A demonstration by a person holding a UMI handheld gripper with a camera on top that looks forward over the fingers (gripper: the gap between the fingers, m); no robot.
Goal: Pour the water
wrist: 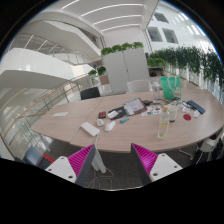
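Jaws point(113, 160) spread wide, gripping nothing, held high and well back from the surface point(70, 125), apparently to take in the layout before approaching. Beyond the pads: green pitcher point(171, 88) at the far side, a clear glass point(163, 127) nearer, likely the pour's target. Scattered papers point(133, 106) and small items too tiny to identify.

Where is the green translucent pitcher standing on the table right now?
In the gripper view, the green translucent pitcher stands at the far side of the oval wooden table, well beyond the open claw, behind the clear drinking glasses.
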